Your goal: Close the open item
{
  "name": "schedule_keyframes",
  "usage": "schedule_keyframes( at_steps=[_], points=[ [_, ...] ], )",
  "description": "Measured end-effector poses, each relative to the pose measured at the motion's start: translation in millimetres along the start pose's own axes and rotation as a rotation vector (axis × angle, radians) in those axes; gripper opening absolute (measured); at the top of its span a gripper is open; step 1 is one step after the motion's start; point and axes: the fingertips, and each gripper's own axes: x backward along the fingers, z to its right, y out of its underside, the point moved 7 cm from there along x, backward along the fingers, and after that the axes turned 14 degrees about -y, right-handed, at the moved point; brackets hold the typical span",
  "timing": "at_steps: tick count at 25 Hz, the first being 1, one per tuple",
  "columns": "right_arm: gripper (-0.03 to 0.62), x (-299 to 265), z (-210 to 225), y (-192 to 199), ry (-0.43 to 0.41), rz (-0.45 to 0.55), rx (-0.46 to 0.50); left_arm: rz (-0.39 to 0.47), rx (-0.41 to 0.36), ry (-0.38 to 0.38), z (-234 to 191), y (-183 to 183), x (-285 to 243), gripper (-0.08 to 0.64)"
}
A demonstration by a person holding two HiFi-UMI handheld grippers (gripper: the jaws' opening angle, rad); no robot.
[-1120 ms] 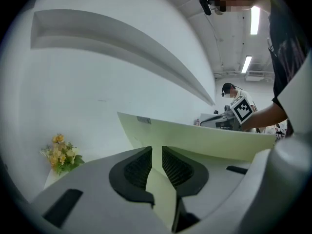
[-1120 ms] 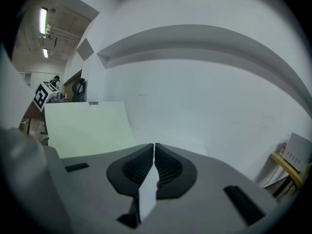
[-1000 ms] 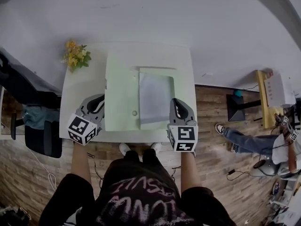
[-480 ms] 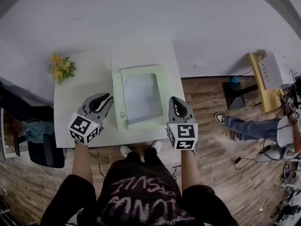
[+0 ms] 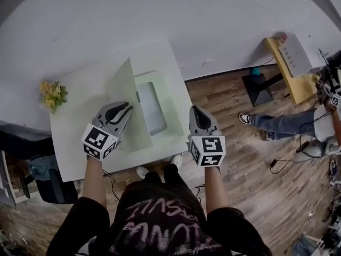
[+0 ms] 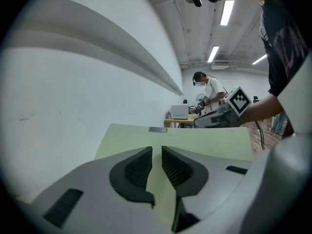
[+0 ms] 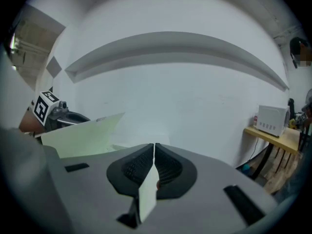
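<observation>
A pale green folder lies open on the white table, with a white sheet inside it. Its left cover stands raised off the table, tilted toward the sheet. My left gripper is shut on that cover's near edge; in the left gripper view the green cover runs between the pads. My right gripper is shut on the folder's right edge, and a pale strip shows pinched between its jaws.
Yellow flowers sit at the table's left corner. A dark chair stands left of the table. To the right are a wooden bench with a white box and a seated person's legs. A white wall rises behind the table.
The left cover has gone from lying flat to standing up, lifted by my left gripper. The head view has turned, so the table now sits skewed to the left.
</observation>
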Motion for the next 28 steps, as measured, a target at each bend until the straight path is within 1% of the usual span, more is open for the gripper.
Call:
schedule_keyframes(
  at_steps=[2,6,11,15,18,22,25,28],
  points=[
    [0.026,8.0,11.3,3.4,0.023,0.002,-0.013,-0.017,-0.023,0.027,11.0,-2.0,-16.3,0.075],
    [0.026,18.7,27.6,8.5,0.056,-0.009,-0.006,-0.077,-0.108,0.090,37.7,3.3,-46.0,0.075],
    [0.026,29.4,43.5,18.5,0.089,-0.020,-0.021,-0.137,-0.144,0.142,63.5,15.5,-73.5,0.069],
    [0.026,36.6,55.1,23.5,0.103,-0.027,-0.027,-0.179,-0.185,0.164,77.5,25.6,-92.4,0.067],
    [0.026,39.4,60.9,26.7,0.113,-0.033,-0.032,-0.210,-0.191,0.186,85.6,34.4,-104.8,0.064],
    [0.026,46.0,71.3,35.3,0.133,-0.053,-0.034,-0.261,-0.268,0.220,100.5,43.3,-119.0,0.064],
    [0.026,50.2,77.3,38.4,0.148,-0.066,-0.036,-0.297,-0.307,0.237,108.5,51.1,-129.1,0.064],
    [0.026,56.4,85.3,40.5,0.158,-0.058,-0.066,-0.334,-0.337,0.241,113.9,56.2,-136.2,0.064]
  ],
)
